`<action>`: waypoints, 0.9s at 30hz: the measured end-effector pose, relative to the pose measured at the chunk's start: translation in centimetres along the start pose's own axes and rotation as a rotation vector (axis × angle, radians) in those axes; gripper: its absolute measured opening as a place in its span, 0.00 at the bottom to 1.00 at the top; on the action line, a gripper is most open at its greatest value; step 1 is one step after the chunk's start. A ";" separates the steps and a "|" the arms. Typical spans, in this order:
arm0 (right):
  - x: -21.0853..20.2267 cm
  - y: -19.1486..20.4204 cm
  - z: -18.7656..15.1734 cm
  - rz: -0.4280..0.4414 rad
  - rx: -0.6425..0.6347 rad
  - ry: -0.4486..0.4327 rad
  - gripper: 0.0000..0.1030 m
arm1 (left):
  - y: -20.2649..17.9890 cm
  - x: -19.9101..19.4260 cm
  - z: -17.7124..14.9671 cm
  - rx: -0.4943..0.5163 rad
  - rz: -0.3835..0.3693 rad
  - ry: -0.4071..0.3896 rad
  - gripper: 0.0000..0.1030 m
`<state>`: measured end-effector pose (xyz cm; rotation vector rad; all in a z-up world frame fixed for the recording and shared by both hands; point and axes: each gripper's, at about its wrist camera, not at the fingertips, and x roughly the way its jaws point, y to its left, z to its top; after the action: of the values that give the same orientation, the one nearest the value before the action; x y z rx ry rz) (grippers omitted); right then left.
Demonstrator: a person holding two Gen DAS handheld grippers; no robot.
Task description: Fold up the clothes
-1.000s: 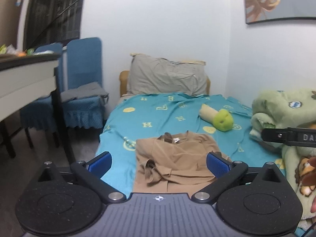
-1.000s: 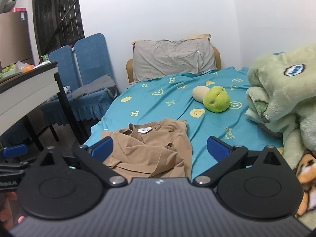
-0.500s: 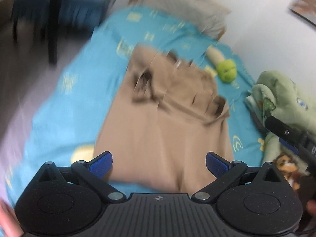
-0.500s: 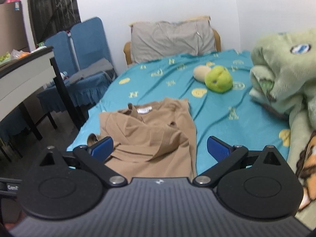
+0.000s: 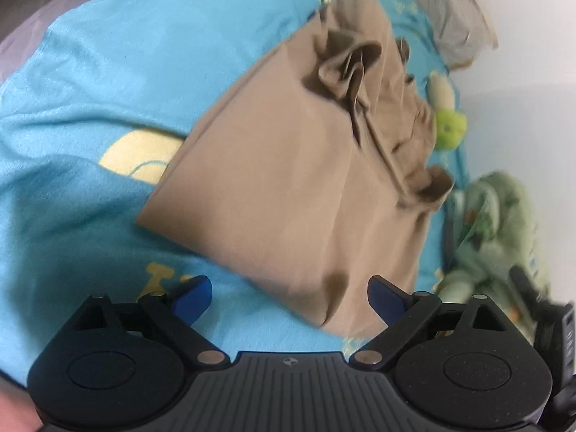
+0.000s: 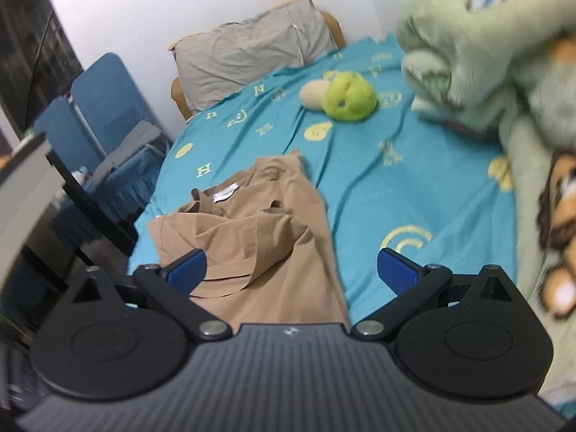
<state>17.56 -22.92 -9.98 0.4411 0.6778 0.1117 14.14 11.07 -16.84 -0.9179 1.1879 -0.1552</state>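
The tan shirt (image 5: 298,165) lies spread on the teal bedsheet (image 5: 82,82) and fills the middle of the left wrist view, far larger than a second ago, when it was a small heap in the lower centre with the whole room behind it. The camera has dropped and rolled, so the shirt's long axis now runs from its hem at the lower centre up to the bunched collar and sleeves at the upper right. The left gripper (image 5: 289,297) hangs just over the hem corner with its blue fingers (image 5: 192,297) spread wide, clasping nothing. The frame is smeared by motion; the grey pillow (image 5: 450,10) is cut off at the top right, and the green plush toy (image 5: 450,131) and the green blanket (image 5: 493,237) on the right edge are blurred.

In the right wrist view the shirt (image 6: 259,230) sits in the lower centre, nearer than before, with its white neck label pointing toward the upper centre of the frame and its hem hidden behind the gripper body. The right gripper (image 6: 291,270) is also splayed and empty above the cloth. The plush toy (image 6: 347,97), pillow (image 6: 252,54) and blue chairs (image 6: 104,108) stay in place, while the blanket (image 6: 486,46) at the upper right is blurred and cropped.
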 end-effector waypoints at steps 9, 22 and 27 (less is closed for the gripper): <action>1.1 -2.7 0.4 0.154 0.261 0.108 0.98 | 1.3 -0.6 0.7 -0.119 -0.023 -0.130 0.73; 2.2 -8.0 -2.0 0.301 0.710 0.333 0.99 | -2.7 -4.7 -0.5 -0.252 0.136 -0.244 0.63; 2.4 -4.9 -4.6 0.357 0.728 0.447 0.98 | -4.1 -4.6 -1.0 -0.168 0.154 -0.226 0.64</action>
<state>16.34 -25.13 -16.66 1.2622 1.0725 0.3099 12.86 10.50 -10.74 -0.9592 1.0668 0.1711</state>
